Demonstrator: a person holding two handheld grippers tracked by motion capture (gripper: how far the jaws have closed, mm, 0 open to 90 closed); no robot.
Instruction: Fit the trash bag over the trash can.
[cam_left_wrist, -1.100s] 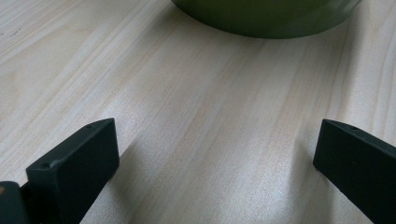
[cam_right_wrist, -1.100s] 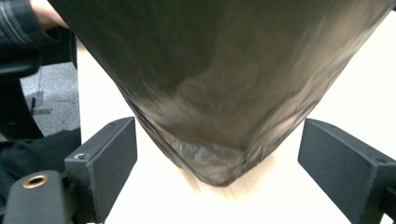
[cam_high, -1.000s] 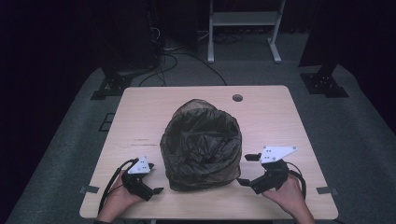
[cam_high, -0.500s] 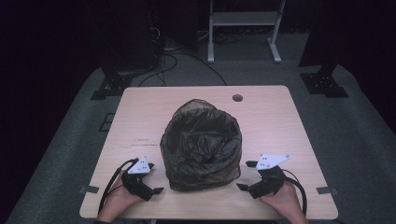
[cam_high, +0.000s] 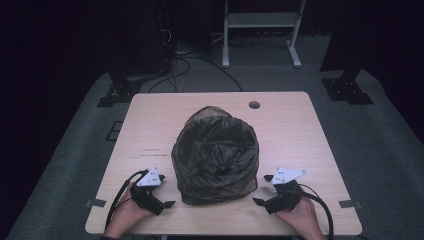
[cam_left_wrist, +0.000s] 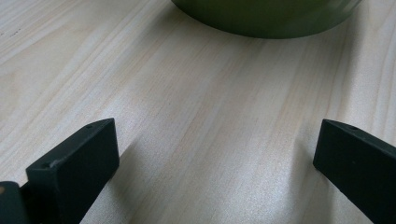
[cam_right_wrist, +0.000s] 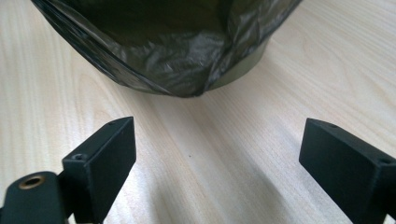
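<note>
A green round bin (cam_high: 215, 155) lined with a dark crinkled plastic bag stands upright in the middle of the wooden table (cam_high: 300, 135). My left gripper (cam_high: 162, 197) lies on the table just left of the bin's base, jaws wide apart with nothing between them. In the left gripper view, my left gripper (cam_left_wrist: 215, 135) faces the bin's green base (cam_left_wrist: 266, 18) across bare wood. My right gripper (cam_high: 261, 190) sits to the right of the bin, open too. The right gripper view has my right gripper (cam_right_wrist: 217, 130) below the bag (cam_right_wrist: 168, 51) hanging over the green rim (cam_right_wrist: 243, 67).
A round cable hole (cam_high: 254, 105) sits near the table's far edge. Behind the table, on grey carpet, are a white stand (cam_high: 260, 30), dark equipment and cables (cam_high: 175, 55). Both hands rest close to the table's near edge.
My right gripper has drawn back a little toward the near edge of the table and dropped lower. The left gripper and the bin have stayed put.
</note>
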